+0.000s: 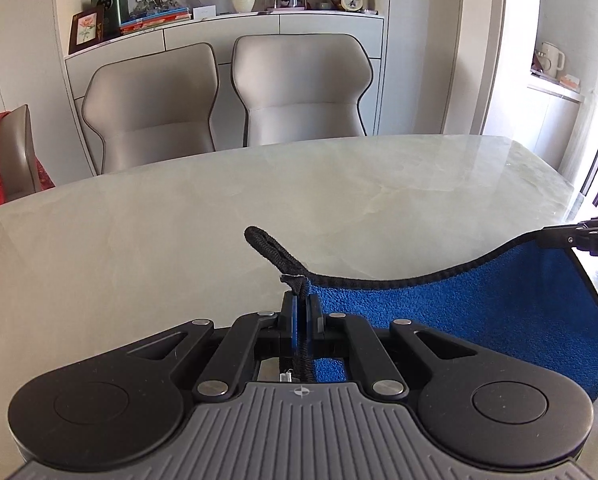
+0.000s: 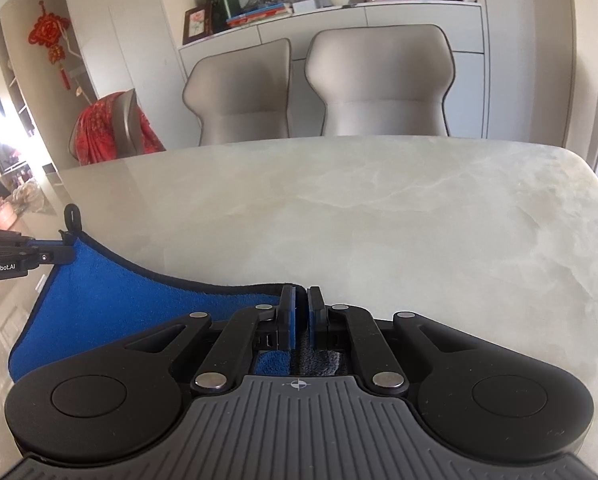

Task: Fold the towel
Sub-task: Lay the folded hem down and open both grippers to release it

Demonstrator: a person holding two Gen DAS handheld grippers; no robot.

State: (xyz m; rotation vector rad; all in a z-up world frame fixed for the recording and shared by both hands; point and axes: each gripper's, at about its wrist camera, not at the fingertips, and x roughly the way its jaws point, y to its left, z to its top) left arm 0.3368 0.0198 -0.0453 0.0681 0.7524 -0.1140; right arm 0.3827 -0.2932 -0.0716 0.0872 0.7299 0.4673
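Observation:
A blue towel point(image 1: 499, 304) with black edging hangs stretched between my two grippers above the near edge of the marble table point(image 1: 259, 200). My left gripper point(image 1: 301, 304) is shut on the towel's left corner, where a black hanging loop point(image 1: 269, 246) sticks up past the fingers. My right gripper point(image 2: 301, 306) is shut on the towel's other top corner; the towel point(image 2: 111, 304) sags away to the left toward the left gripper point(image 2: 65, 254). The right gripper also shows at the right edge of the left wrist view point(image 1: 547, 238). The towel's lower part is hidden.
Two beige chairs point(image 1: 227, 96) stand at the table's far side. A chair draped with red cloth point(image 2: 111, 128) is at the left end. A sideboard point(image 1: 227, 24) with a vase, books and a clock is behind.

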